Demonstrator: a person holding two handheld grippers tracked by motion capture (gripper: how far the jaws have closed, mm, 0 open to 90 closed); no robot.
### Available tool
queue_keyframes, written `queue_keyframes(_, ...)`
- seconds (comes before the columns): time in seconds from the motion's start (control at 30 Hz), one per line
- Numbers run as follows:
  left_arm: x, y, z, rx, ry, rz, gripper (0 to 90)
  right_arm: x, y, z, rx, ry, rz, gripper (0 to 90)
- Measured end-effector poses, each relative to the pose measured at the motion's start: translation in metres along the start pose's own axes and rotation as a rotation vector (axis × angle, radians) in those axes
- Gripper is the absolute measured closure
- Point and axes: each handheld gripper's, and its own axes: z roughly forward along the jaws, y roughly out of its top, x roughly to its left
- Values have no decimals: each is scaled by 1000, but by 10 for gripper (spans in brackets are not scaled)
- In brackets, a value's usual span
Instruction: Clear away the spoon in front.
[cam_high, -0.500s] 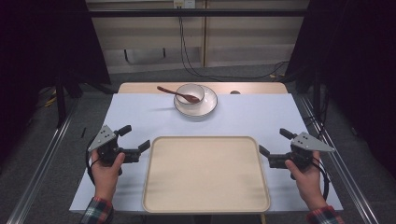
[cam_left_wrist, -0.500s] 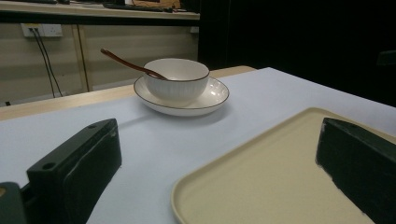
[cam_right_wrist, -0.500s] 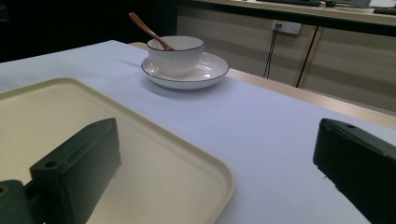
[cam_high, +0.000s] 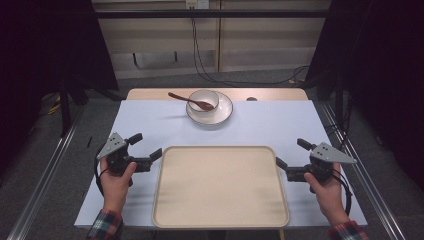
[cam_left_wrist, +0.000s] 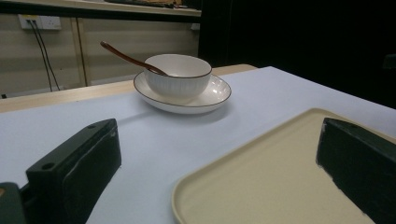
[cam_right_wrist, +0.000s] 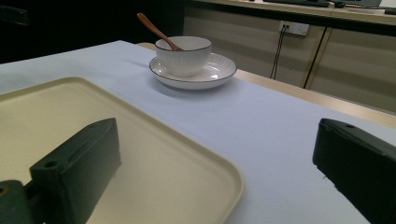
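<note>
A white bowl stands on a white plate at the far middle of the table, and a brown spoon rests in the bowl with its handle pointing left. A cream tray lies bare at the near middle. My left gripper hovers open just off the tray's left rim, nothing between its jaws. At the tray's right rim my right gripper is open and holds nothing. The left gripper view has the bowl, spoon and tray ahead. The right gripper view shows the bowl and tray.
A pale sheet covers the table, with a strip of bare wood along the far edge. Metal rails run along both sides on the floor. Cables hang by the back wall.
</note>
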Motion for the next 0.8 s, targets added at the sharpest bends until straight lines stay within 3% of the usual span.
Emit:
queue_keyframes(0.13, 1, 2, 3, -3, -6, 9, 0, -1, 0, 0, -7, 9, 0, 4)
queue_keyframes(0.27, 0, 5, 8, -16, 2, -17, 0, -2, 1, -1, -15, 3, 5, 2)
queue_keyframes(0.5, 2, 5, 22, 15, 19, -11, 0, -1, 1, -2, -25, 15, 8, 4)
queue_keyframes(0.53, 2, 5, 24, 14, 18, -27, 0, -1, 1, -2, -24, 19, 2, 4)
queue_keyframes(0.77, 6, 7, 36, 31, 10, -35, 0, 0, 2, -2, -35, 22, 7, 5)
queue_keyframes(0.8, 5, 7, 38, 32, 25, -41, 0, 0, 2, -2, -35, 23, 6, 5)
